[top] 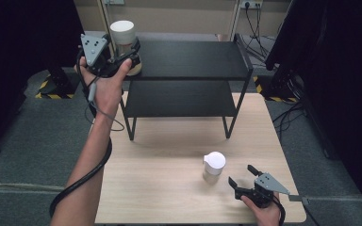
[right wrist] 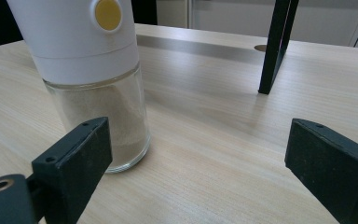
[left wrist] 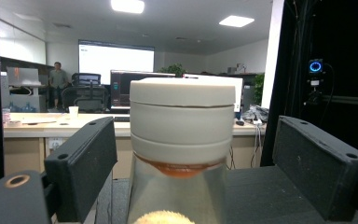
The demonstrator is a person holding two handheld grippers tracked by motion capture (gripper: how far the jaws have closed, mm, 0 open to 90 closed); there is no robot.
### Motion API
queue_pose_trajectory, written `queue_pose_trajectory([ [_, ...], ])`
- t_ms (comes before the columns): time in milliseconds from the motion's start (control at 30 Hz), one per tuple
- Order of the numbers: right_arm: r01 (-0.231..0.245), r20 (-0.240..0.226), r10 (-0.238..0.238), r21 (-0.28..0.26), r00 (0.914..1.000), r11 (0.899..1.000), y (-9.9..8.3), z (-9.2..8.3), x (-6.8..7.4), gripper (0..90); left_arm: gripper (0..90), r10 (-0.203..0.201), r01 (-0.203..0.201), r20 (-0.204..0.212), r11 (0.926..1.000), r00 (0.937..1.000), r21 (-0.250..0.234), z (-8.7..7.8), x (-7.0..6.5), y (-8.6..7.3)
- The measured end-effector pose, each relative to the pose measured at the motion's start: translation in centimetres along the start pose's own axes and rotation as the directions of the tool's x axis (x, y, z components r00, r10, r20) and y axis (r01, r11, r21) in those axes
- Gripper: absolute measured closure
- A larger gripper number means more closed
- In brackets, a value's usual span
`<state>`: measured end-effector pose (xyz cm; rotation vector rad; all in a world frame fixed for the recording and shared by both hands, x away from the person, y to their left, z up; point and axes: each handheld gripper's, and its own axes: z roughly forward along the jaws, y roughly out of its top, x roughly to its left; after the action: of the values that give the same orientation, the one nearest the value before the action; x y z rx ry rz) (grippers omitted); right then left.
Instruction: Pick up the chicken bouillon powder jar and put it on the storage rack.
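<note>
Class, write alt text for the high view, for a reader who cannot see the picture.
On the top shelf of a black two-tier rack, the left gripper has open jaws around a white-capped jar. Near the front of the pale wooden table, a second white-capped shaker stands just left of the open right gripper.

Shelf top (top: 193,59) — bare right of the white-capped jar (top: 124,44); tabletop (top: 169,160) open around the grinder (top: 213,167) — rack legs behind.
</note>
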<state>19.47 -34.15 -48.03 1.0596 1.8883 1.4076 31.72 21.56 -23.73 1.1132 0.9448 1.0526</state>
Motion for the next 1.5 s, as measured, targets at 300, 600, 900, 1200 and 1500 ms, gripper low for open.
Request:
queue_pose_trajectory([
  [300,0.001,-0.001,-0.001,0.000,1.0000,1.000,0.0,0.0,0.0,7.4,12.6,0.011,-0.011,0.020,0.9993,0.9997,-0.035,-2.2,-0.3,-1.5],
  [600,0.002,0.000,-0.002,0.002,1.0000,1.000,0.0,0.0,0.0,7.3,12.6,0.031,-0.030,0.050,0.9994,0.9983,-0.015,-4.1,-0.2,-4.1],
  [900,0.003,0.000,-0.003,0.002,1.0000,1.000,0.0,0.0,0.0,7.3,12.3,0.034,-0.034,0.076,0.9994,0.9965,-0.005,-5.8,0.0,-7.1],
  [1200,0.006,0.002,-0.006,0.000,1.0000,1.000,0.0,0.0,0.1,7.2,12.2,0.035,-0.036,0.101,0.9993,0.9942,0.013,-7.4,-0.1,-9.8],
  [1500,0.008,0.001,-0.008,0.000,1.0000,1.000,0.0,0.0,0.1,7.2,12.0,0.023,-0.027,0.114,0.9993,0.9932,0.028,-8.7,0.1,-12.1],
])
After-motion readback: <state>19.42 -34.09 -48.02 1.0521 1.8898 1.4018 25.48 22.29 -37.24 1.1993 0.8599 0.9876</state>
